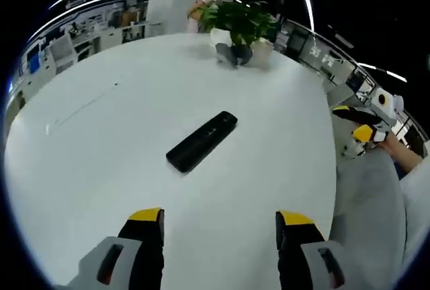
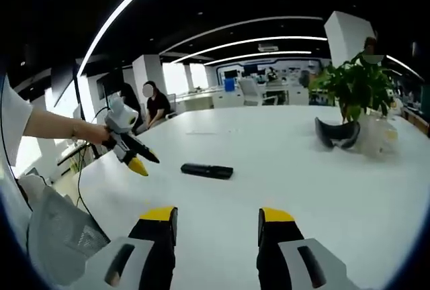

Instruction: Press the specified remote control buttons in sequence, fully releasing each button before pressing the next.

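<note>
Left gripper view: the left hand-held gripper [image 1: 220, 226] rises from the lower edge with its two yellow-tipped black jaws set wide apart and nothing between them. They hang over a white worktop [image 1: 121, 142]. A black remote [image 1: 202, 141] lies flat on the worktop, ahead of the jaws and well apart from them, its long axis running diagonally from lower left to upper right. At the far side of the worktop stands a plant [image 1: 236, 18] in a white pot, with a dark headset [image 1: 233, 55] resting just in front of the pot. The right hand-held gripper [image 1: 363, 129] shows past the worktop's right edge, held in a person's hand; whether its jaws are apart cannot be told from this view.

Right gripper view: the right hand-held gripper [image 2: 216, 226] rises from the lower edge, its jaws likewise apart and holding nothing. The remote [image 2: 207, 170] lies on the worktop [image 2: 282, 169] ahead of the jaws, apart from them, seen nearly side-on. The left hand-held gripper [image 2: 134, 156] enters from the left in a hand [image 2: 94, 132], its yellow tip pointing down toward the worktop to the left of the remote, not touching it. The plant [image 2: 353, 85] and headset [image 2: 338, 133] stand at right. A seated person [image 2: 158, 105] is in the background beyond the worktop's far left edge.
</note>
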